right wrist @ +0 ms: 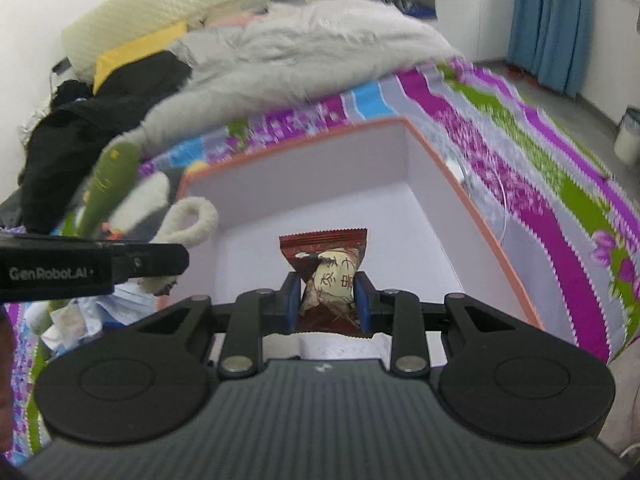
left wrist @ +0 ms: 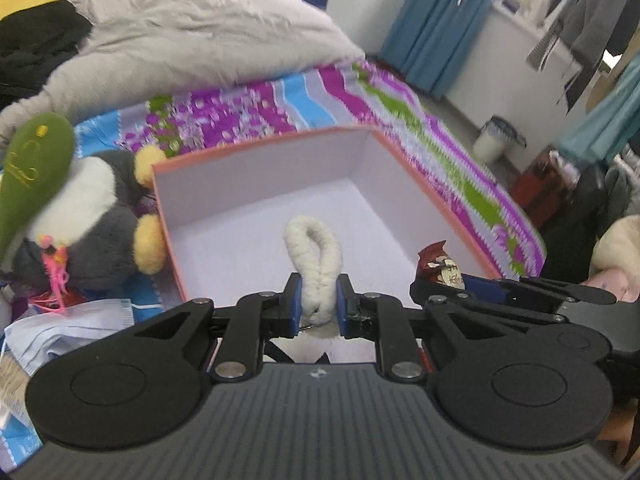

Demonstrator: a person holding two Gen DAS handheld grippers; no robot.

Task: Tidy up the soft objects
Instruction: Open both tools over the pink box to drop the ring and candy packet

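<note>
I have both loads pinched and poised at the near rim of the box [left wrist: 256, 152], which sits on the striped bedspread [left wrist: 400, 108] and fills the middle of each view. My left gripper [left wrist: 318, 300] has its fingers clamped on the white fleecy loop [left wrist: 314, 252], which sticks up centre frame over the pale box floor; my right gripper [right wrist: 326, 298] has its fingers squeezed on the dark red snack packet [right wrist: 326, 264], also hanging over the box's open mouth. To do this step well, I judge I should carry each one a little further past the near wall, lower until the piece is almost on the floor, then part the fingers slowly so nothing snags on the blue pads. The loop is limp and may cling, so a small shake could help. The box seems to hold nothing yet, so there is plenty of room inside; its orange rim [right wrist: 472, 208] is the edge to mind. In the left view the right gripper lies close at the lower right, so the two must not cross. The plush penguin [left wrist: 96, 216] and green toy [left wrist: 32, 172] crowd the box's left wall, and a face mask [left wrist: 72, 328] lies lower left.
</note>
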